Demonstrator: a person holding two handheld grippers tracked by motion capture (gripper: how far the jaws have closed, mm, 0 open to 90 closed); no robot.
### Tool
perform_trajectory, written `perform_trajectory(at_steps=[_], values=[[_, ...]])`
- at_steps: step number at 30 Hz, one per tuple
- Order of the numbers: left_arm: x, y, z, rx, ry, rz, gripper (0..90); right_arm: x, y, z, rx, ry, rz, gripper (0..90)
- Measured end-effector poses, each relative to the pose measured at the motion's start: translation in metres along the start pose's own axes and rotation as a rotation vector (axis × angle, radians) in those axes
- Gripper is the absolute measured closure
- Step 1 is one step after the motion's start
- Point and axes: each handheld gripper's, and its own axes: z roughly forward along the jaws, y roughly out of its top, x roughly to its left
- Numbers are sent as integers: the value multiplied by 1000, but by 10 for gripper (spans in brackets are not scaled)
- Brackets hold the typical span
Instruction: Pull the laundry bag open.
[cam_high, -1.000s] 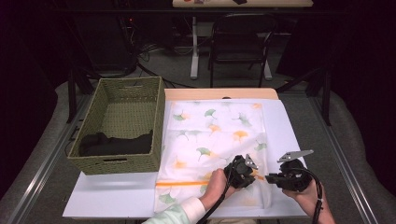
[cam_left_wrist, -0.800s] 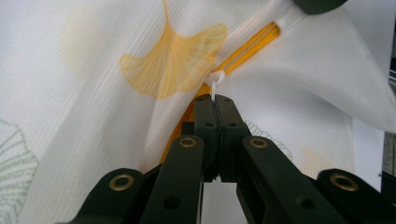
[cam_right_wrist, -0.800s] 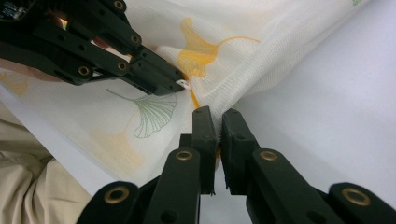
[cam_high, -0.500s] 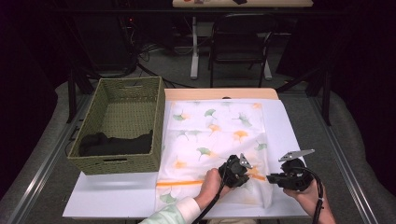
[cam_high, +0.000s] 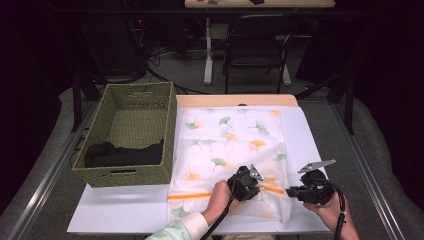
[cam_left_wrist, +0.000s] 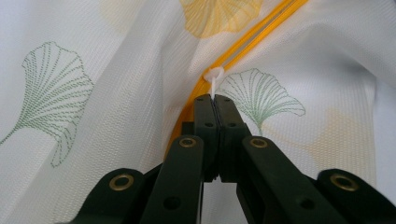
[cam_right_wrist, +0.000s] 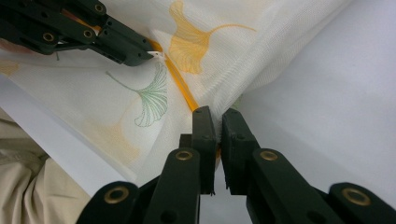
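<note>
A white mesh bag (cam_high: 230, 135) printed with ginkgo leaves lies flat on the table, an orange zipper (cam_high: 192, 196) running across its near end. My left gripper (cam_high: 259, 186) is shut on the zipper's small white pull (cam_left_wrist: 214, 77), seen close in the left gripper view, where the jaws (cam_left_wrist: 215, 99) meet tightly. My right gripper (cam_high: 291, 191) is shut on the bag's near right edge beside the zipper's end (cam_right_wrist: 216, 114). In the right gripper view the left gripper (cam_right_wrist: 152, 53) reaches in from the upper left. The mesh is bunched between the two grippers.
A woven green basket (cam_high: 125, 107) stands to the left of the bag with a black cloth (cam_high: 122, 155) inside. A white sheet (cam_high: 125, 210) covers the table under the bag. A chair (cam_high: 255, 45) and a table leg stand beyond the far edge.
My left gripper has slid a little to the left along the zipper line, still holding the pull. The right gripper has stayed where it was.
</note>
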Motion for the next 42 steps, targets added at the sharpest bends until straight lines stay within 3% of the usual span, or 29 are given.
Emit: perform_trajectory(at_steps=[13, 42], values=[[2, -3, -3, 9, 31, 11, 898, 1, 1, -1, 4, 2, 1, 852], [17, -27, -25, 36, 66, -25, 898, 0, 1, 0, 17, 2, -3, 852]])
